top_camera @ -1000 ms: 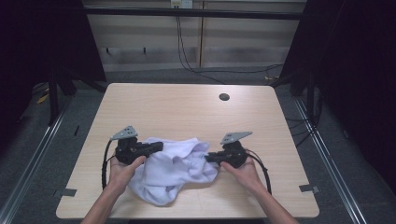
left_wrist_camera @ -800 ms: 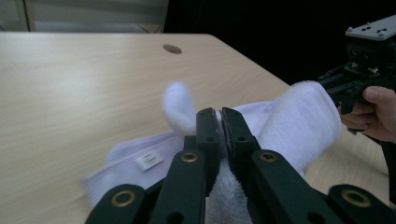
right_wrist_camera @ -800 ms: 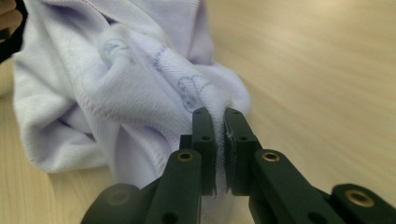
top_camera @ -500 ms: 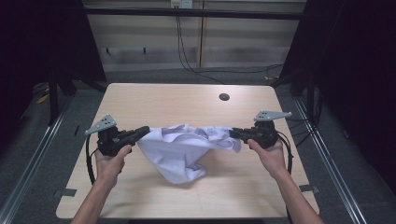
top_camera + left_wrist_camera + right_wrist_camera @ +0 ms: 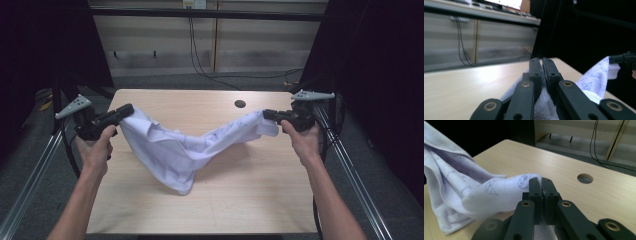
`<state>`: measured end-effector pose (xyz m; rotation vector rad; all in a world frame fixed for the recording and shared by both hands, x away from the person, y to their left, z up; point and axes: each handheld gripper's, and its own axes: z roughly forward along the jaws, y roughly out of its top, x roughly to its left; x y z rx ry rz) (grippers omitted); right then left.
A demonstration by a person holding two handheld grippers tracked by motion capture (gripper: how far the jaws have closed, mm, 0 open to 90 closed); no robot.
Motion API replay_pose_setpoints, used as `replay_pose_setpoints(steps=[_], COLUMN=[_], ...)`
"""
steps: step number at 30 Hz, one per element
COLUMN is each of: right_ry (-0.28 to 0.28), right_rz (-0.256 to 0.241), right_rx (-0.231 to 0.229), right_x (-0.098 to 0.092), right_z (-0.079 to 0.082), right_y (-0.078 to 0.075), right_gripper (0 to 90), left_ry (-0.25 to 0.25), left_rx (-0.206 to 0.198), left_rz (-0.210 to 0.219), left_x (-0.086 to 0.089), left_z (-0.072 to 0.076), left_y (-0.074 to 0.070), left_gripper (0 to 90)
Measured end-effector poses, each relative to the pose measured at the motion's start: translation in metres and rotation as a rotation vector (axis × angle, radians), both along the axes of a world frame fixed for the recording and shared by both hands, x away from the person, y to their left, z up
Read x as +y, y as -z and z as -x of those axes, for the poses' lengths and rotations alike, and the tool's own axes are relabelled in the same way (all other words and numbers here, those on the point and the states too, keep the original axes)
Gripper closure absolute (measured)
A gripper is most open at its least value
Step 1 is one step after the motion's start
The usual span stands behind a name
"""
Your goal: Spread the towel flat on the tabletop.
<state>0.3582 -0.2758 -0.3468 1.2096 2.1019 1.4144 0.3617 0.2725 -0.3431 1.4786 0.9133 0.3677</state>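
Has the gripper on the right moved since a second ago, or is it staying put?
Yes. The right gripper, shut on the white cloth, has swung outward to the table's right edge and farther up the table, now almost level with the round hole.

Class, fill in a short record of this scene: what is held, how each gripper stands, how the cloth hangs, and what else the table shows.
Held item: white towel with a faint printed pattern
Left gripper: shut on one towel end
Right gripper: shut on the other end
Towel state: lifted, stretched between both grippers, middle sagging with its lowest fold near the table
Surface: light wooden table
Other feature: round hole near the far edge
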Motion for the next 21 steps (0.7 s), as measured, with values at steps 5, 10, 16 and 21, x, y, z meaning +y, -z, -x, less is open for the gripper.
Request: replay_pose_setpoints(steps=[5,10,16,21], right_ry=[0.054,0.088,0.089,0.013], right_rz=[-0.023,-0.051,-0.096,-0.086], right_rx=[-0.013,-0.066,-0.116,-0.016], right_x=[-0.010,-0.020,-0.037,-0.047], right_z=[-0.028,-0.043,-0.023,0.019], right_y=[-0.027,-0.054,-0.051,0.006], right_gripper=[87.6,87.5,87.5,87.4], left_ry=[-0.073,-0.120,-0.050,0.059], left_rx=[0.001,-0.052,-0.086,-0.016], left_rz=[0.013,0.028,-0.031,-0.061], left_x=[0.012,0.016,0.013,0.000], left_z=[-0.025,-0.034,-0.006,0.035], left_y=[-0.019,-0.051,-0.040,0.014], left_gripper=[87.0,87.0,86.9,86.8])
